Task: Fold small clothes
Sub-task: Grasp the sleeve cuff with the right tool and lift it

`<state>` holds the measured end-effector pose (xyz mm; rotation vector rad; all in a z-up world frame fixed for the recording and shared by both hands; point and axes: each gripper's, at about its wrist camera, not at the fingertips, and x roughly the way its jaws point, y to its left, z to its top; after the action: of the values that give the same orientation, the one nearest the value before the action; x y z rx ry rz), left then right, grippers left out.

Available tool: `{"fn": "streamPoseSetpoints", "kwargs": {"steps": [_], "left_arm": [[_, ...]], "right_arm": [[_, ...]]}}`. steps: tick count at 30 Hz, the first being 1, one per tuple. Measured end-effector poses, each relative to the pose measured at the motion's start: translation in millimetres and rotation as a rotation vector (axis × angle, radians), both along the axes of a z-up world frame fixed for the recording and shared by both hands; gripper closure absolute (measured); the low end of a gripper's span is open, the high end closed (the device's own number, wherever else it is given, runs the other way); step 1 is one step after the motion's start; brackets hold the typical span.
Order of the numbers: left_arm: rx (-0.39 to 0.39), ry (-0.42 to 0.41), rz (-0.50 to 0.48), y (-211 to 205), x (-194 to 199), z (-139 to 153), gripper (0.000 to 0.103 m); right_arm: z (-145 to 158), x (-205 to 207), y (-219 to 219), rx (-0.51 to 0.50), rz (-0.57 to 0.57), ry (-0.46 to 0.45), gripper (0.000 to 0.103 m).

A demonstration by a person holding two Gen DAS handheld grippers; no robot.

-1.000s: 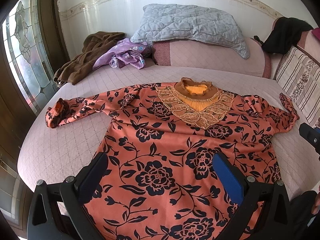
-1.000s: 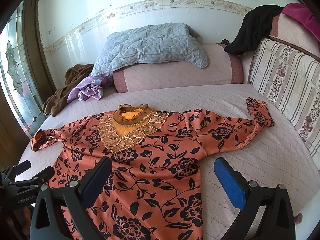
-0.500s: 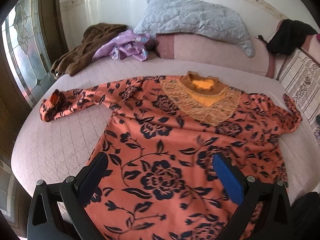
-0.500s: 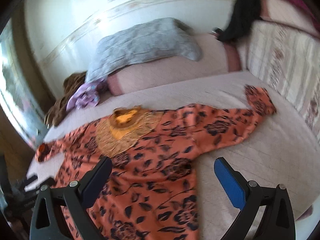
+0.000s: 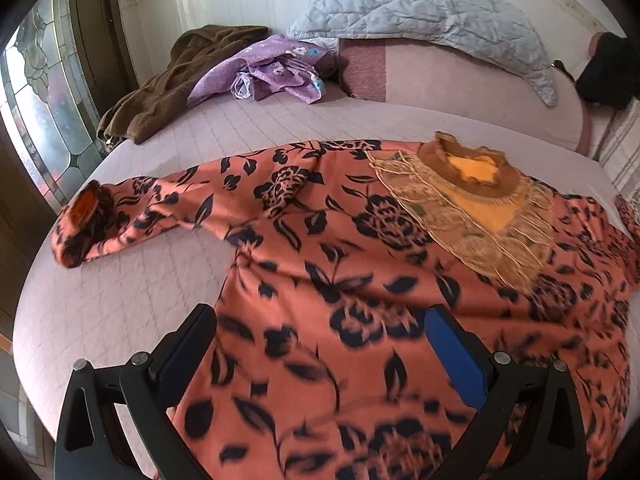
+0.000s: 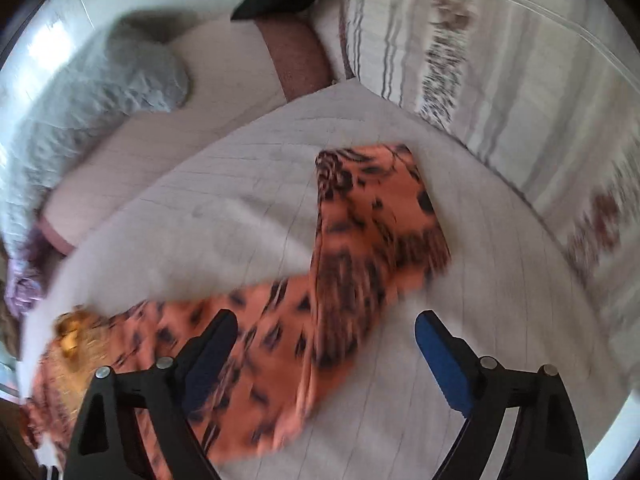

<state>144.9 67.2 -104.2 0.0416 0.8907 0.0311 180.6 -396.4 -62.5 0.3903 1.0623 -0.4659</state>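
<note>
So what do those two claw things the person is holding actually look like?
Both look alike. The left gripper and the right gripper each have two black plastic fingers with triangular cut-outs and small silver bolt heads. Each finger ends in a flat rectangular pad: bright blue on one, darker on the other. No cables, markings or sleeves show.

- On the bed (image 5: 132,292), my blouse (image 5: 360,280) lies spread flat, collar away from me.
- Behind the blouse: a bolster (image 5: 440,80) with a quilt (image 5: 420,8) on it.
- Behind-left of the blouse: two heaped garments (image 5: 224,72).
- My left hand-held gripper (image 5: 320,356) hangs over the blouse's lower part.
</note>
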Motion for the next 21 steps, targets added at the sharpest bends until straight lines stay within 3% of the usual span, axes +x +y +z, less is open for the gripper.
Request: {"fn": "streamPoseSetpoints", "kwargs": {"steps": [3, 4, 6, 7, 8, 10, 14, 21], "left_arm": [[0.014, 0.003, 0.0, 0, 14, -12, 0.0], [0.018, 0.008, -0.004, 0, 18, -16, 0.0], [0.028, 0.023, -0.012, 2, 22, -26, 0.0], [0.029, 0.031, -0.013, 3, 23, -29, 0.0], [0.025, 0.041, -0.009, 5, 25, -32, 0.0], [0.016, 0.05, 0.003, 7, 29, -35, 0.0], [0.015, 0.042, 0.007, 10, 29, -32, 0.0], [0.005, 0.026, 0.025, 19, 24, -26, 0.0]], "right_arm": [[-20, 42, -12, -0.071, 0.007, 0.09, 0.013], [-29, 51, -18, -0.088, -0.002, 0.123, 0.018], [-51, 64, -30, -0.104, -0.025, 0.203, 0.035], [-61, 67, -34, -0.109, -0.032, 0.241, 0.05], [-70, 68, -36, -0.116, -0.034, 0.275, 0.053], [-75, 67, -37, -0.13, -0.025, 0.269, 0.057], [-71, 65, -46, -0.137, -0.06, 0.272, 0.085], [-34, 37, -48, -0.08, -0.113, 0.142, 0.09]]}}
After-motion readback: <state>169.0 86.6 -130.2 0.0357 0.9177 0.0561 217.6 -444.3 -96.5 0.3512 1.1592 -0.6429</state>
